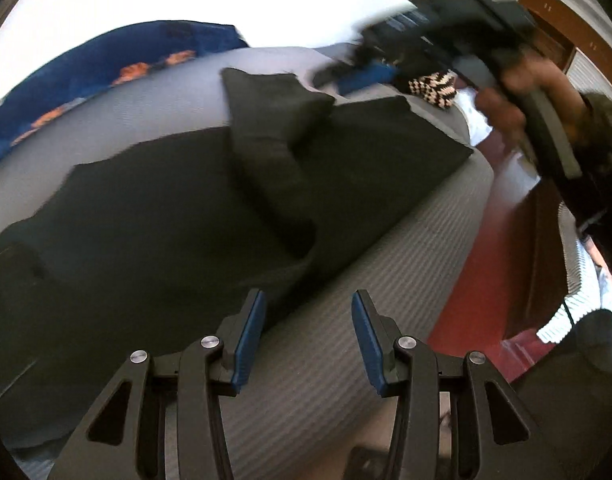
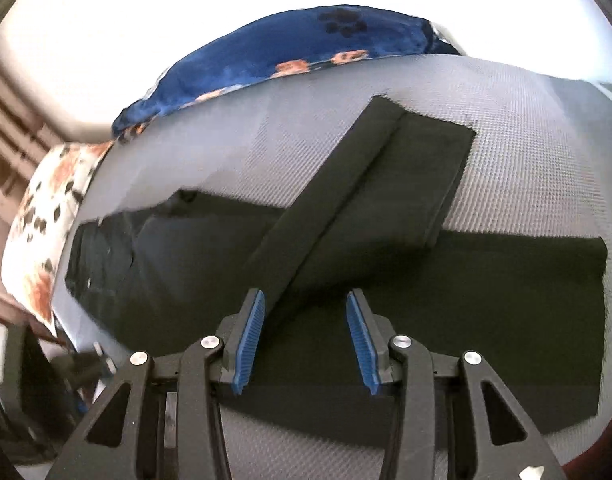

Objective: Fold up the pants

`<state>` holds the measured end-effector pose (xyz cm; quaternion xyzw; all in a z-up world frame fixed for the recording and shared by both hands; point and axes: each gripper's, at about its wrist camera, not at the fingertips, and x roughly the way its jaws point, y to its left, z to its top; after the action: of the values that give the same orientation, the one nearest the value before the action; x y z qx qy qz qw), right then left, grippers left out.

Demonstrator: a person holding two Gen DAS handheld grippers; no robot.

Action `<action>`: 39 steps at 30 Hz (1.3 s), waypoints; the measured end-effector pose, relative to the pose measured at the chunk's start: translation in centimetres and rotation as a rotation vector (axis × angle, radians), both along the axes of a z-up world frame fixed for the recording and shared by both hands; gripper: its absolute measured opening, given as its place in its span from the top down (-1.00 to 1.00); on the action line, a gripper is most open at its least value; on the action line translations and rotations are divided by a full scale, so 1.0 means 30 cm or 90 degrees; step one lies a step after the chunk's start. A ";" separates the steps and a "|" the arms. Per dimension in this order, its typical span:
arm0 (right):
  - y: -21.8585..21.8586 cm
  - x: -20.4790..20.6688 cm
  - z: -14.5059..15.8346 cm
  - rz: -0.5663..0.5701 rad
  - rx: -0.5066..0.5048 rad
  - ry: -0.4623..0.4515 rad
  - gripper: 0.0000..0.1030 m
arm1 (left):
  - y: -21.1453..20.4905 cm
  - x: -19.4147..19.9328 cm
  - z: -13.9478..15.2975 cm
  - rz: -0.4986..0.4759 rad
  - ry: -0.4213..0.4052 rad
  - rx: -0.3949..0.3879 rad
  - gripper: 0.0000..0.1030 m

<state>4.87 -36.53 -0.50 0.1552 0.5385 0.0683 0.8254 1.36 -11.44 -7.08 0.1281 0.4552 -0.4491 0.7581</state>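
Note:
Dark pants [image 1: 153,216] lie spread on the grey ribbed bed cover [image 1: 330,360], with one leg [image 1: 261,136] folded up and across the other. My left gripper [image 1: 309,336] hangs open over the near edge of the pants and the bare cover, nothing between its blue pads. In the left wrist view the right gripper [image 1: 326,74] is blurred at the upper right, held by a hand [image 1: 506,100]. The right wrist view shows the pants [image 2: 426,288] below my right gripper [image 2: 305,338], which stands open above the fabric with the folded leg [image 2: 346,184] running diagonally away.
A blue blanket with orange paw prints [image 2: 306,48] lies at the far side of the bed, beside a white patterned pillow [image 2: 45,216]. A black-and-white checked item [image 1: 434,88] sits at the bed's far right. Red floor [image 1: 486,280] and the person's striped sleeve [image 1: 574,292] are right of the bed.

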 end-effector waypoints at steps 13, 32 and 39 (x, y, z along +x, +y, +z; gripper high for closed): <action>-0.263 0.420 -0.177 -0.098 0.133 0.044 0.20 | -0.116 0.071 -0.080 0.079 0.038 0.011 0.73; -0.372 0.717 -0.355 -0.164 0.270 0.029 0.87 | -0.072 0.110 -0.098 0.101 0.106 -0.029 0.75; -0.361 0.605 -0.160 -0.159 0.214 -0.051 0.92 | -0.084 0.115 -0.096 0.101 0.095 -0.019 0.75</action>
<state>23.02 -47.37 -5.29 0.3534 0.4629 0.0601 0.8107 4.82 -13.97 -9.97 0.0470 0.5124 -0.4026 0.7571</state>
